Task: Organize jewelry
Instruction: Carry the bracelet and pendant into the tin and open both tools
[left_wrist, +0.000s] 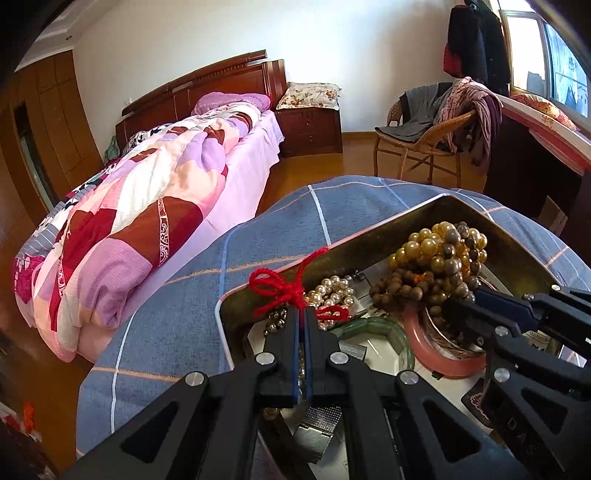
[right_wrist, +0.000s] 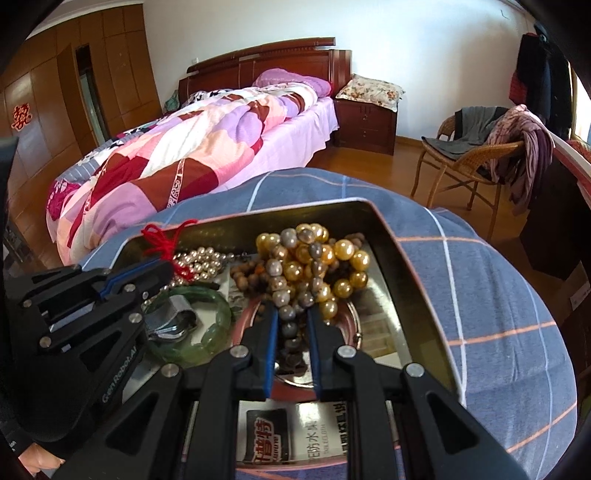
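Observation:
A metal tin (left_wrist: 369, 232) (right_wrist: 391, 236) on a blue plaid cloth holds jewelry. My left gripper (left_wrist: 303, 312) (right_wrist: 168, 267) is shut on a red cord (left_wrist: 280, 291) (right_wrist: 162, 240) that lies over the tin's near-left rim, beside a pearl strand (left_wrist: 332, 290) (right_wrist: 201, 260). My right gripper (right_wrist: 291, 314) (left_wrist: 461, 302) is closed on a strand of grey and golden beads (right_wrist: 306, 266) (left_wrist: 439, 251) heaped in the tin. A green bangle (right_wrist: 207, 332) (left_wrist: 373, 326), a pink bangle (left_wrist: 439, 360) and brown wooden beads (left_wrist: 399, 291) also lie inside.
The cloth (right_wrist: 480, 280) covers a rounded surface with edges falling off on all sides. A bed with a pink quilt (left_wrist: 140, 218) stands to the left. A wicker chair with clothes (left_wrist: 436, 136), a nightstand (left_wrist: 310, 122) and a desk (left_wrist: 535, 155) stand beyond.

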